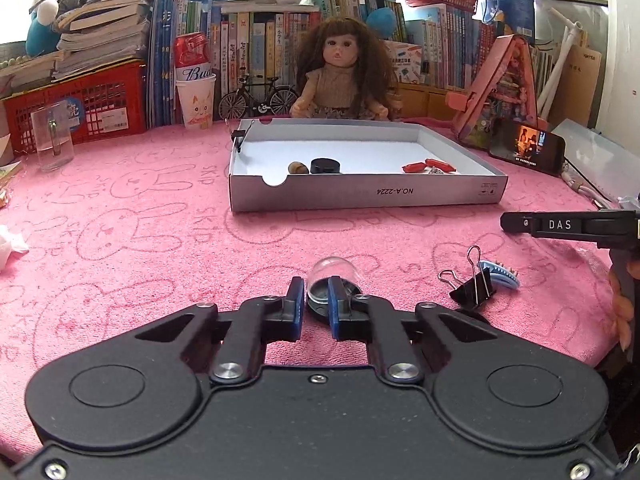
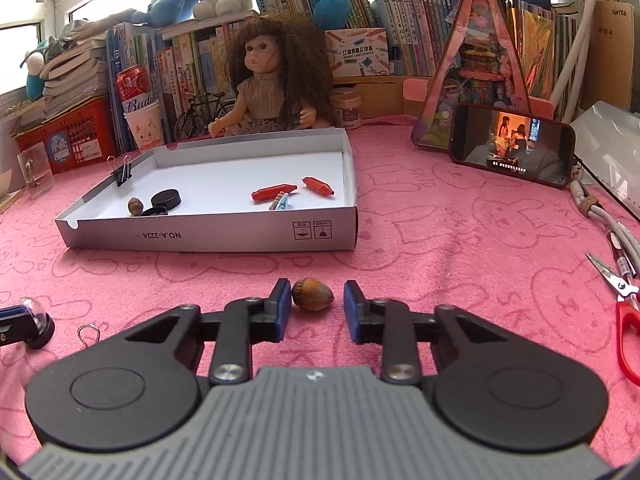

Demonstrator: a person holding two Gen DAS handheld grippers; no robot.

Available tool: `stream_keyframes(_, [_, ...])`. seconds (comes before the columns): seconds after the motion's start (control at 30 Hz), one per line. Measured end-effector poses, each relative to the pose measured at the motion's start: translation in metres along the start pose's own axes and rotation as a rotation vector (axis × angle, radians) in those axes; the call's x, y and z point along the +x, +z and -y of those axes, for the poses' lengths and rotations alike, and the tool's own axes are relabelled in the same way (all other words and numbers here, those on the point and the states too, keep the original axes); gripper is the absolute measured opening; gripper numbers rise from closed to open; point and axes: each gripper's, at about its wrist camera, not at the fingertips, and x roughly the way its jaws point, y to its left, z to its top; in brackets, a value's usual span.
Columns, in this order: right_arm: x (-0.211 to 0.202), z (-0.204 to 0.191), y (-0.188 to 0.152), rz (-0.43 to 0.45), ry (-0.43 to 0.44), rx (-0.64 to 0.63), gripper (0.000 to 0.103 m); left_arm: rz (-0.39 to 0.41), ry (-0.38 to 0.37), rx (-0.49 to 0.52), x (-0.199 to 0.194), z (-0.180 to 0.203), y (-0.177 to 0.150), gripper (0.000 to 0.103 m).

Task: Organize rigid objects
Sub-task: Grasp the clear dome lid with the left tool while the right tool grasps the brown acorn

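Note:
A white cardboard box lid (image 1: 360,196) (image 2: 208,234) lies on the pink cloth and holds a nut, a black cap, red pieces and a clip. My left gripper (image 1: 316,300) is partly open around a clear dome on a black base (image 1: 334,276), with one finger over its base; the dome also shows in the right wrist view (image 2: 34,312). A black binder clip (image 1: 472,288) and a blue comb piece (image 1: 500,274) lie right of it. My right gripper (image 2: 314,300) is open, with a brown acorn (image 2: 313,294) between its fingers near the left one.
A doll (image 1: 340,76), toy bicycle (image 1: 256,98), can in a paper cup (image 1: 196,80), books and red basket (image 1: 76,104) line the back. A phone (image 2: 514,144) stands right, with cables and red scissors (image 2: 624,308). A clear glass (image 1: 52,140) stands left.

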Motion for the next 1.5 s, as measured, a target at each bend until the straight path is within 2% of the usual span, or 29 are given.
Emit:
stream_keyframes(0.6, [0.0,0.0,0.0,0.0,-0.001,-0.001,0.033,0.049,0.013,0.023,-0.011,0.004,0.0,0.014])
stream_keyframes(0.67, [0.0,-0.001,0.0,0.0,-0.001,0.0,0.034,0.049,0.012,0.028,-0.013,0.005,-0.002,0.017])
stream_keyframes(0.93, [0.0,-0.001,0.0,0.0,-0.001,0.0,0.036,0.069,0.02,0.043,-0.013,0.008,-0.004,0.039])
stream_keyframes(1.23, [0.0,-0.001,0.0,0.0,-0.002,-0.001,0.037,0.073,0.012,0.071,-0.005,0.018,0.001,0.039])
stream_keyframes(1.37, [0.0,-0.001,0.0,0.0,-0.002,-0.001,0.037,0.049,0.016,0.056,0.005,0.019,0.003,0.039])
stream_keyframes(1.43, [0.0,-0.001,0.0,0.0,-0.002,-0.002,0.037,0.038,0.013,0.041,0.009,0.018,0.004,0.031])
stream_keyframes(1.5, [0.0,-0.001,0.0,0.0,-0.002,-0.002,0.037,0.027,0.018,0.033,0.013,0.017,0.005,0.029])
